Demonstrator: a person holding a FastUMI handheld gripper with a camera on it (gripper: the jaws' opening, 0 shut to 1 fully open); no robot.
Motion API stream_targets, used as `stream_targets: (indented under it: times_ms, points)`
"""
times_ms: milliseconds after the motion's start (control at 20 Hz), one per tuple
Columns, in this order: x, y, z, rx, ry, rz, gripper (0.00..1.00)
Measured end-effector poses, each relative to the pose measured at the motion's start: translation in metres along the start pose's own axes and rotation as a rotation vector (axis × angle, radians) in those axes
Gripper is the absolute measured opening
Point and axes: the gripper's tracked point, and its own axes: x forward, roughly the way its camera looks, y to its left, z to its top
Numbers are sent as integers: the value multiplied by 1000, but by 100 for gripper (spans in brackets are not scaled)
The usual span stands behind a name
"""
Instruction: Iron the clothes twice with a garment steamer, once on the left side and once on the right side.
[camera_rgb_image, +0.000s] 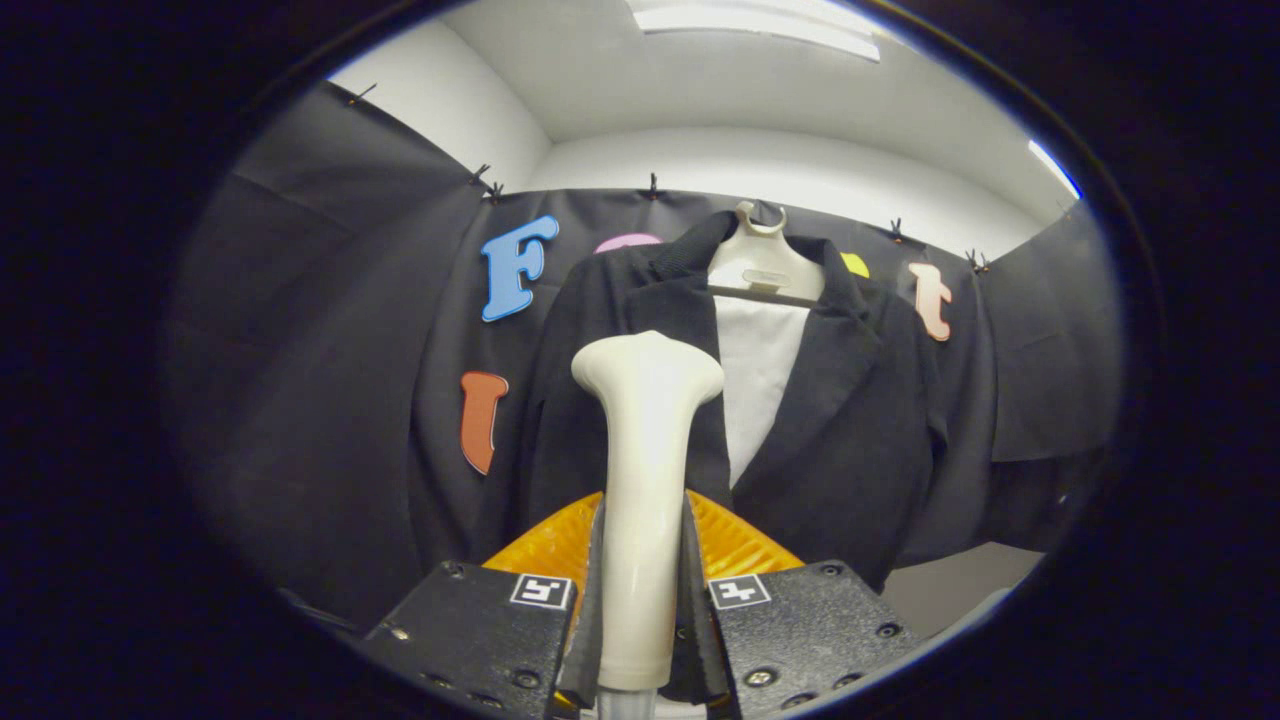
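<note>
Tongs (643, 600) of mine pinch the steamer (645, 480) handle, both fingers pressing it, head raised before the left front of the jacket (840, 420) on its hanger (762, 262); I judge neither of 2 passes finished yet

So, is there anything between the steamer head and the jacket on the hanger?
Nothing visible: the fingers grip the cream plastic garment steamer, its head pointing straight at the dark jacket on the cream hanger.
</note>
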Motion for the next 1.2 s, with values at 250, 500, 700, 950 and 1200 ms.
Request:
stream_targets:
  times_ms: [250,500,700,950,1200]
  points:
    - [-8,-9,-24,-7,44,0,36]
    - [-19,-10,-49,-14,86,19,37]
    - [-28,-7,-72,-29,122,38,37]
    - [-45,-2,-96,-20,157,57,36]
    - [-59,1,-144,-20,263,82,37]
